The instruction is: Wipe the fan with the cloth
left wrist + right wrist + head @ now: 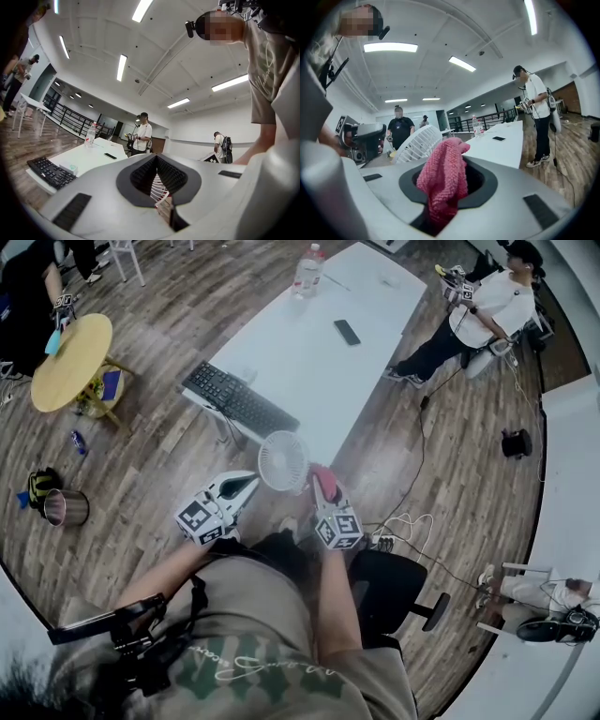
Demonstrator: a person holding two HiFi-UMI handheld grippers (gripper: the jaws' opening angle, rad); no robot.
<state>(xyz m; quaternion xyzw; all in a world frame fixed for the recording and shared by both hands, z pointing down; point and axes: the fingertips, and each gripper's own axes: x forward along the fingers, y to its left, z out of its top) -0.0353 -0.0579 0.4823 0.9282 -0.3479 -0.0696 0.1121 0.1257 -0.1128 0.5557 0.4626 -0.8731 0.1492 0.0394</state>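
Observation:
A small white fan (282,461) hangs in the air in front of me, above the wooden floor. My left gripper (247,486) comes at it from the left and is shut on its grille; white fan ribs (158,186) show pinched between the jaws. My right gripper (324,487) stands just right of the fan, shut on a pink cloth (323,481). In the right gripper view the pink cloth (443,180) sticks up out of the jaws, with the fan's round grille (417,143) close behind it on the left. Whether cloth and fan touch I cannot tell.
Beyond the fan stands a long white table (300,362) with a black keyboard (239,397), a phone (347,332) and a bottle (307,271). A round yellow table (70,360) and metal cup (66,508) are left. A person (478,315), floor cables (403,526) and a chair (394,592) are right.

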